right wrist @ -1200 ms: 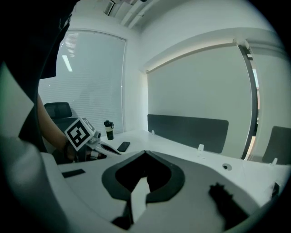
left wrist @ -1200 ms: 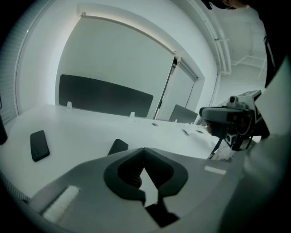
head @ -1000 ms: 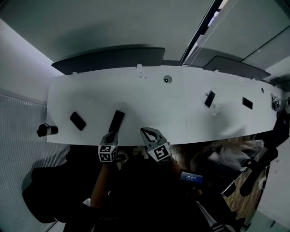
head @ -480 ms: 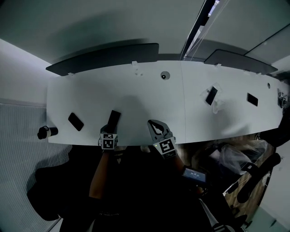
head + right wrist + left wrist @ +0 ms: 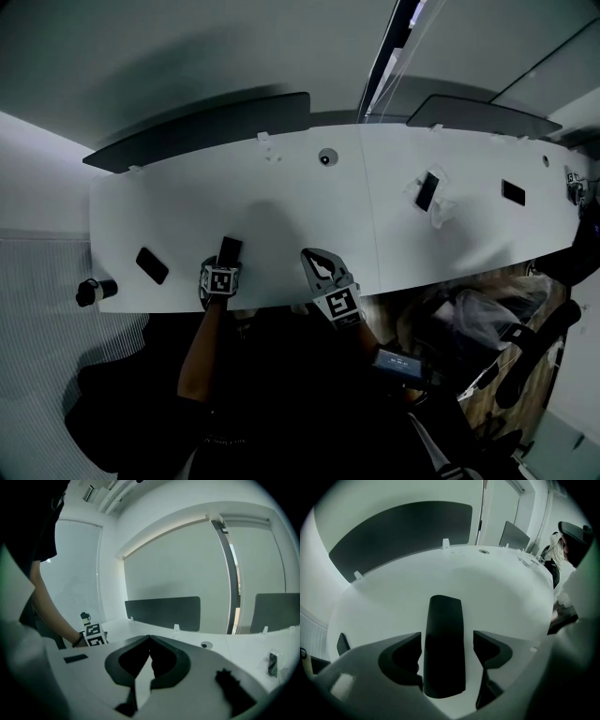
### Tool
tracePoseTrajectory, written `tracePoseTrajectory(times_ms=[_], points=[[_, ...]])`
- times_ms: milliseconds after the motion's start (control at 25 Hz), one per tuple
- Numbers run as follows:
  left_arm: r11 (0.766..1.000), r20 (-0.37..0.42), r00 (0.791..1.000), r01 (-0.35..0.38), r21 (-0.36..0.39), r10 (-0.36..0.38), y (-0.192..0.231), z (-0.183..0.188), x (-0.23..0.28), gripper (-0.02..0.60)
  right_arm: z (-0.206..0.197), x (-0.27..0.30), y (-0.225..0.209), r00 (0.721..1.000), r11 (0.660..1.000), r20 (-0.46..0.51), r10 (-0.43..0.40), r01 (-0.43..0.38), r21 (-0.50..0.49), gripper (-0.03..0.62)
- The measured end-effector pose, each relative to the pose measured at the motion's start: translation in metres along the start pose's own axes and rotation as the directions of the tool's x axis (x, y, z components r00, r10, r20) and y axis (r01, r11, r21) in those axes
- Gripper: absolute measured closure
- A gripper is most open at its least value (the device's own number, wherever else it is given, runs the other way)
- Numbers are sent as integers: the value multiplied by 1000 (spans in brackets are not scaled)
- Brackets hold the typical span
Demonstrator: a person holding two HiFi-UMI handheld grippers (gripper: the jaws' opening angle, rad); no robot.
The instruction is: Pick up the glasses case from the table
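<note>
The glasses case (image 5: 231,249) is a long black case lying flat near the front edge of the white table (image 5: 309,216). My left gripper (image 5: 222,270) points steeply down over its near end. In the left gripper view the case (image 5: 444,620) runs lengthwise between the two fingers; my left gripper (image 5: 447,639) has its jaws opening wide. A strip of white table shows between the case and the right finger (image 5: 487,648), so nothing is gripped. My right gripper (image 5: 318,263) hovers to the right of the case. Seen from its own camera, my right gripper (image 5: 149,638) is shut and empty.
A black phone (image 5: 152,265) and a dark bottle (image 5: 94,291) sit at the table's left end. A phone on a clear stand (image 5: 427,190) and another phone (image 5: 512,193) are to the right. Dark dividers (image 5: 197,136) line the back edge, beside a round grommet (image 5: 326,157).
My left gripper has come down over the near end of the case, tipping steeply downward. The right gripper has shifted sideways a little and stays shut.
</note>
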State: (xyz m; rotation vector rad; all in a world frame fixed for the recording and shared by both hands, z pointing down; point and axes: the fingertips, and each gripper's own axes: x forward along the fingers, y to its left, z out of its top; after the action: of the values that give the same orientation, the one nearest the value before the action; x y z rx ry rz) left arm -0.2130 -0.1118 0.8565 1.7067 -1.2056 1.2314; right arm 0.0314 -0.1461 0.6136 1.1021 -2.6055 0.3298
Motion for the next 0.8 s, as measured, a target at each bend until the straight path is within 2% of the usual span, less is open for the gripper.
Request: tracePoseTrajectory(times_ms=[280, 480, 640, 800], points=[[996, -82, 995, 54, -64, -60, 6, 1, 6, 218, -2, -4, -3, 999, 999, -14, -31, 32, 14, 592], [995, -119, 990, 70, -65, -77, 5, 0, 8, 217, -3, -2, -3, 999, 999, -21, -46, 46, 12, 592], [994, -133, 987, 84, -64, -92, 5, 0, 7, 240, 0, 2, -1, 998, 998, -12, -58, 59, 10, 592], [996, -152, 986, 65, -68, -74, 19, -1, -3, 281, 11, 17, 11, 998, 1000, -48, -27, 27, 2, 591]])
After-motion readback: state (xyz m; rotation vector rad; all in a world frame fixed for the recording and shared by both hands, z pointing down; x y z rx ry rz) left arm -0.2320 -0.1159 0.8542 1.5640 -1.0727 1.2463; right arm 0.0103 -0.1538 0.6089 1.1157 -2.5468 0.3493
